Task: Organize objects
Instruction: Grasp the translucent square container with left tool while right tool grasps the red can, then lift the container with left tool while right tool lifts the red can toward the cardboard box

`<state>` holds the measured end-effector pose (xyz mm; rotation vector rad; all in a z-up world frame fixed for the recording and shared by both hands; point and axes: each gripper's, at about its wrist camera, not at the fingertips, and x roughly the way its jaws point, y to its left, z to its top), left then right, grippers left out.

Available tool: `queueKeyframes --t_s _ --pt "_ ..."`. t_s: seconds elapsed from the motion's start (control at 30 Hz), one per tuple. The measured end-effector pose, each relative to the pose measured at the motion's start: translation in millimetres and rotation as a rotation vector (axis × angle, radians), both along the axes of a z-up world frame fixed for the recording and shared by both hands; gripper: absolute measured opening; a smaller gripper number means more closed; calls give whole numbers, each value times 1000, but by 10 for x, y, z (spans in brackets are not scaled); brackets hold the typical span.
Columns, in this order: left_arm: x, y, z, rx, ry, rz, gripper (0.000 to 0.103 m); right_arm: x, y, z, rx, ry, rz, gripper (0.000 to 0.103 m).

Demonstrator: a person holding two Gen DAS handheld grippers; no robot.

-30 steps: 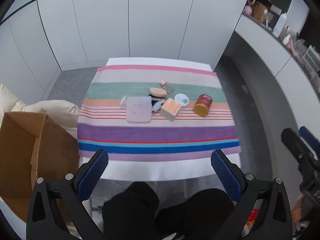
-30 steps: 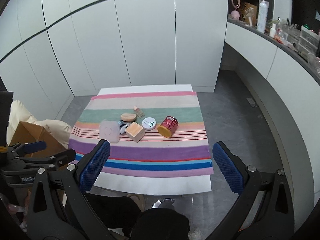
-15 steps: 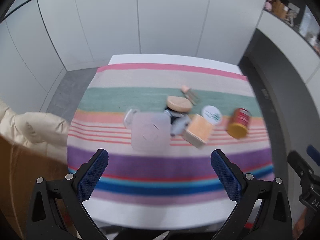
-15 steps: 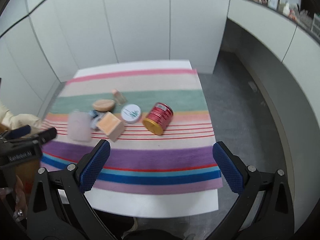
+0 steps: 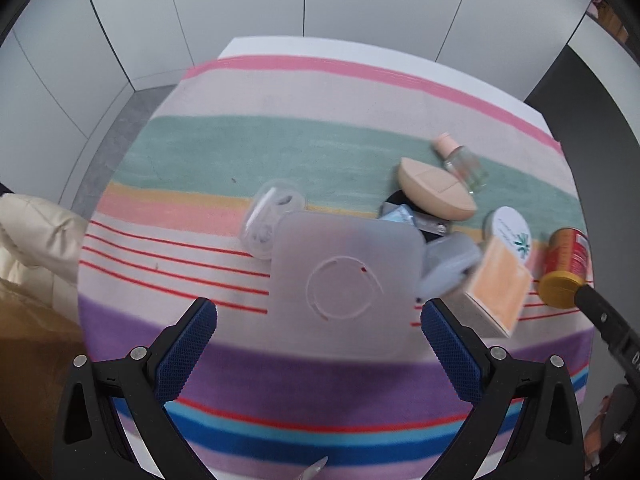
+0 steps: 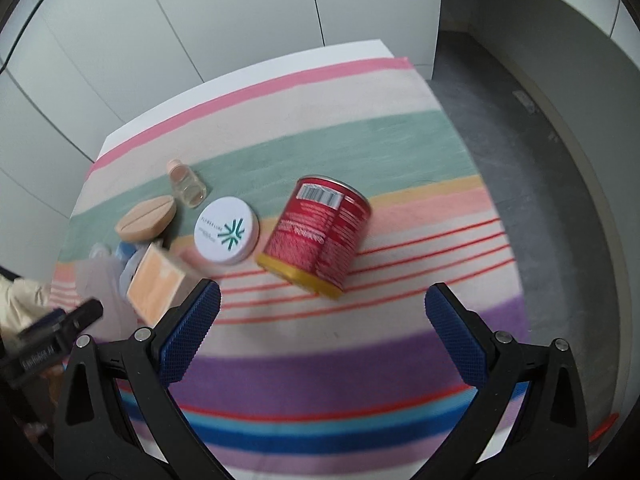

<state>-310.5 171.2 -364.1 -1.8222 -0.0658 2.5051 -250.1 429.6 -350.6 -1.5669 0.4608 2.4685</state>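
The clutter of objects sits bunched mid-cloth on the striped tablecloth: a frosted square lid dead ahead of your left gripper at 12 o'clock, a red can lying on its side at 12 o'clock of your right gripper; in the last second you have swung both grippers down and in, so each pile item now looms far larger. Both sets of jaws stand spread wide, grasping nothing; that suggests the approach is nearly over and the first picks, lid and can, are lined up but not yet begun.
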Motion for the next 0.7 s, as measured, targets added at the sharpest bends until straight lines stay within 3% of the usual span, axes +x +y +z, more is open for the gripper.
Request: queueKeyframes --t_s 0.3,0.4,0.5,0.57,0.63,0.7 --pt "-151 100 -144 57 6 -7 103 -315 -55 -286 21 -44 -40 103" --pt "-187 91 -164 97 7 -15 103 -364 -64 -432 28 -93 -42 89" --pt "-184 89 -195 142 2 -29 95 -351 -143 -422 116 -88 -19 64" --pt "-164 83 -175 168 12 -44 86 -337 -162 -420 135 -84 -15 63" --pt "-163 98 -169 114 17 -50 86 -324 -143 -414 124 -80 -14 63" --pt "-177 82 -168 108 29 -48 86 -320 -130 -413 117 -82 -15 62"
